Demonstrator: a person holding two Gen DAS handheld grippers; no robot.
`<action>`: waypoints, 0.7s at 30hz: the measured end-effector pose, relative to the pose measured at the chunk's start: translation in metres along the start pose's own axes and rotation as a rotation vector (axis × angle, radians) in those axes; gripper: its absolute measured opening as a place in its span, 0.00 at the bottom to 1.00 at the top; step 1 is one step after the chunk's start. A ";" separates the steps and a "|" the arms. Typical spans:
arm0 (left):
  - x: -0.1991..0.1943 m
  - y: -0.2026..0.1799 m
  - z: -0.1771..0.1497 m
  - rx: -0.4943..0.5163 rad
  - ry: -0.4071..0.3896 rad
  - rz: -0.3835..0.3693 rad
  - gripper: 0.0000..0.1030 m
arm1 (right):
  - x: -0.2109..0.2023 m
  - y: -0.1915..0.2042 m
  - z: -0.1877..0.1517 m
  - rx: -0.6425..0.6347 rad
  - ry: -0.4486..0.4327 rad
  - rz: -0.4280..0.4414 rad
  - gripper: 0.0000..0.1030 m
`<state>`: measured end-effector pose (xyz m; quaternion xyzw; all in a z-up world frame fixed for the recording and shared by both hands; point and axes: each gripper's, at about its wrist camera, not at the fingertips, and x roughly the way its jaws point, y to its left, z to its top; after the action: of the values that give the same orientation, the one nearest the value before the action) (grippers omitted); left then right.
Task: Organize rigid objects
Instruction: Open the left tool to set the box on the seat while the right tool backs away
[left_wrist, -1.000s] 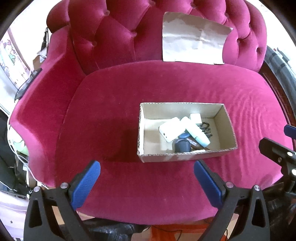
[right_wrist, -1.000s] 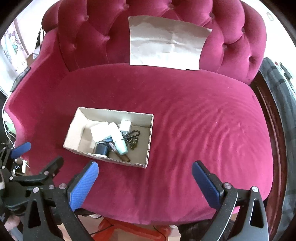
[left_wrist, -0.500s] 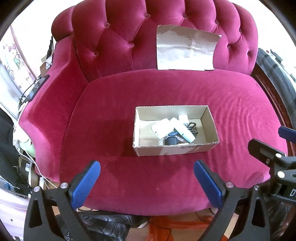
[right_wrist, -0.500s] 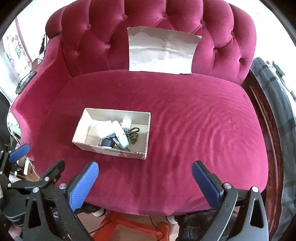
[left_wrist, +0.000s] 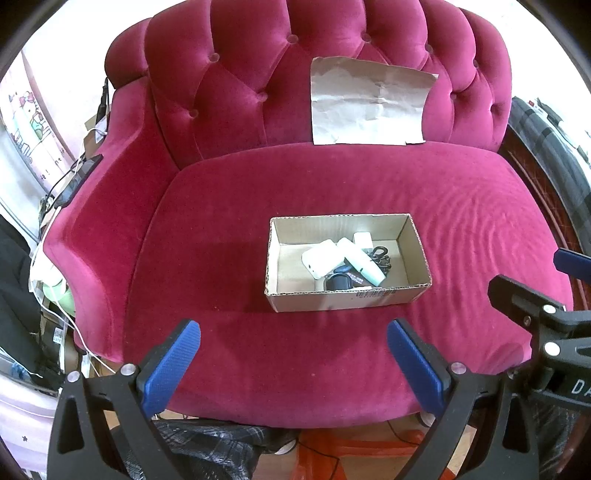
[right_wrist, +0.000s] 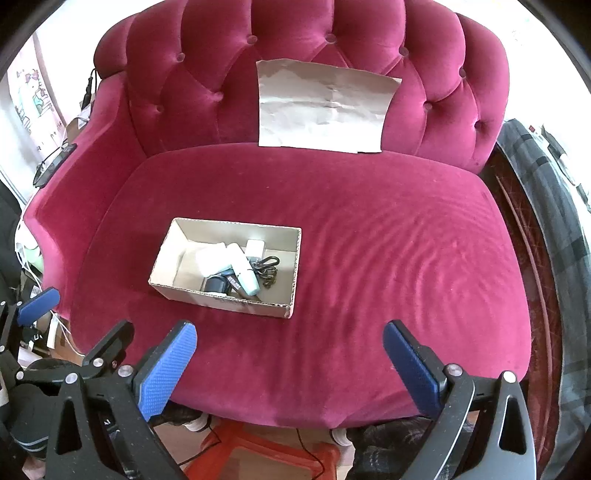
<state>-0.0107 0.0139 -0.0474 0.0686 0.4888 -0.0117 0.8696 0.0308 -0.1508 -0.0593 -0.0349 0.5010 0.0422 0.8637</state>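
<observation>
An open cardboard box (left_wrist: 416, 243) (right_wrist: 166, 264) sits on the crimson velvet sofa seat (left_wrist: 229, 229) (right_wrist: 388, 240). Inside lie a white case (left_wrist: 320, 258) (right_wrist: 210, 258), a pale tube (left_wrist: 364, 260) (right_wrist: 245, 271), a small white block (left_wrist: 362, 239) (right_wrist: 255, 247), a dark round item (left_wrist: 338, 282) (right_wrist: 216, 285) and a black clip with chain (left_wrist: 382, 255) (right_wrist: 267, 269). My left gripper (left_wrist: 293, 334) is open, well short of the box, with nothing between its blue pads. My right gripper (right_wrist: 290, 336) is open too, empty, near the seat's front edge.
A creased sheet of brown paper (left_wrist: 369, 107) (right_wrist: 321, 110) leans on the tufted backrest. Cables and clutter (left_wrist: 48, 236) sit left of the armrest. A dark plaid cloth (right_wrist: 554, 206) lies at the right. An orange-red stool (right_wrist: 258, 454) stands below the seat.
Both grippers have pulled back and away from the sofa, so the box looks smaller and farther. The box and its contents have not moved. Both stay open.
</observation>
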 end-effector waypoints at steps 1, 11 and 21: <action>0.000 0.000 0.000 -0.002 -0.001 0.001 1.00 | 0.000 0.000 0.000 0.001 -0.001 0.001 1.00; -0.003 0.000 0.001 -0.006 -0.004 0.003 1.00 | -0.007 -0.003 0.000 -0.010 -0.012 -0.001 1.00; -0.004 -0.001 0.002 -0.006 -0.005 0.007 1.00 | -0.008 -0.005 0.001 -0.016 -0.014 -0.004 1.00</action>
<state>-0.0113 0.0129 -0.0429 0.0675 0.4864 -0.0073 0.8711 0.0280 -0.1556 -0.0515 -0.0425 0.4946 0.0449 0.8669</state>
